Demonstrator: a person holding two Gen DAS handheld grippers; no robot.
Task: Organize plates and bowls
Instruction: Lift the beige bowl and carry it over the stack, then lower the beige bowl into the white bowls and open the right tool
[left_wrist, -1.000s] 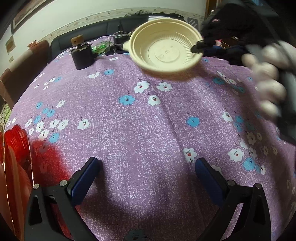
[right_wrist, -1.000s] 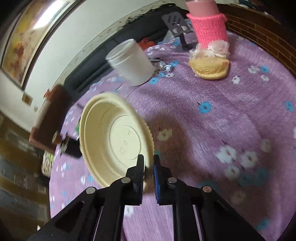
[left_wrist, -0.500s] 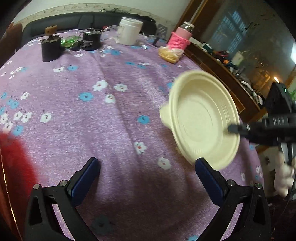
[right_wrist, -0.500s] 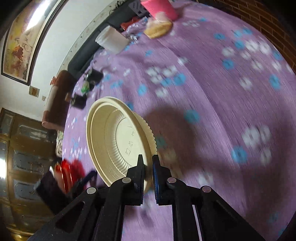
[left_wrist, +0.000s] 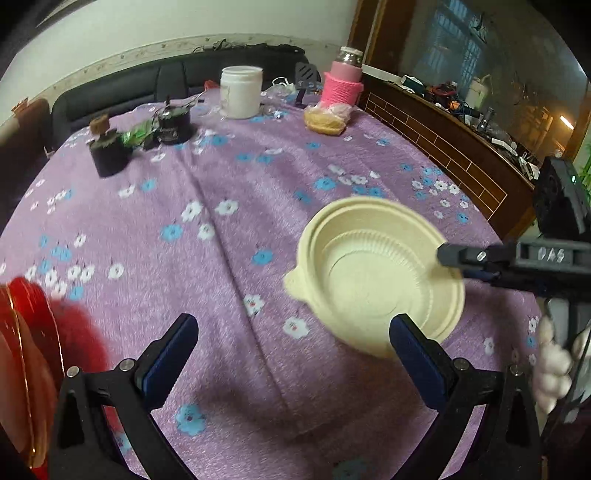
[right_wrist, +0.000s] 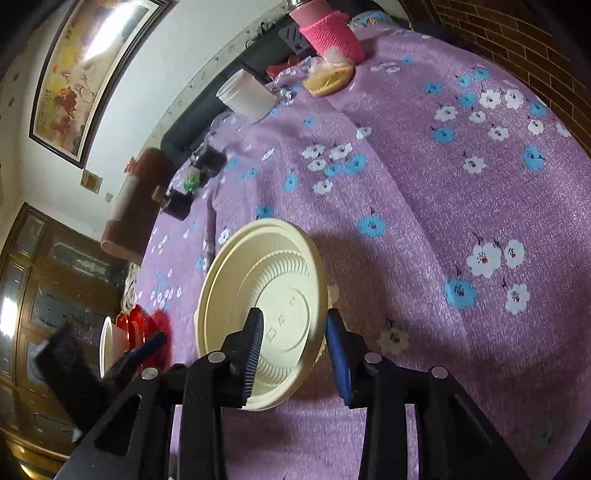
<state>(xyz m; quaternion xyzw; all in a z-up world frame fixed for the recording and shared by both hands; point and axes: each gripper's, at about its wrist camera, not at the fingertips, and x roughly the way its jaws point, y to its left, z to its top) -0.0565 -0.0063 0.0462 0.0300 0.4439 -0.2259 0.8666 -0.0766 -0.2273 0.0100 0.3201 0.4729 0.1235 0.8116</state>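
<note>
A cream plastic bowl (left_wrist: 376, 280) rests on the purple flowered tablecloth (left_wrist: 229, 229) at the near right. It also shows in the right wrist view (right_wrist: 258, 306). My right gripper (right_wrist: 295, 354) is open, its fingers spread either side of the bowl's near rim; it reaches in from the right in the left wrist view (left_wrist: 458, 260). My left gripper (left_wrist: 291, 365) is open and empty, low over the cloth, its right finger just in front of the bowl. Red dishes (left_wrist: 22, 332) stand at the left edge.
At the table's far side stand a white jar (left_wrist: 241, 92), a pink-sleeved bottle (left_wrist: 341, 83), a bagged bun (left_wrist: 327, 118) and two dark pots (left_wrist: 109, 153). A dark sofa lies behind; a brick ledge runs along the right.
My right gripper carried the bowl from the far side down to the near right of the table and opened its jaws, letting go of the rim. The left gripper stayed open.
</note>
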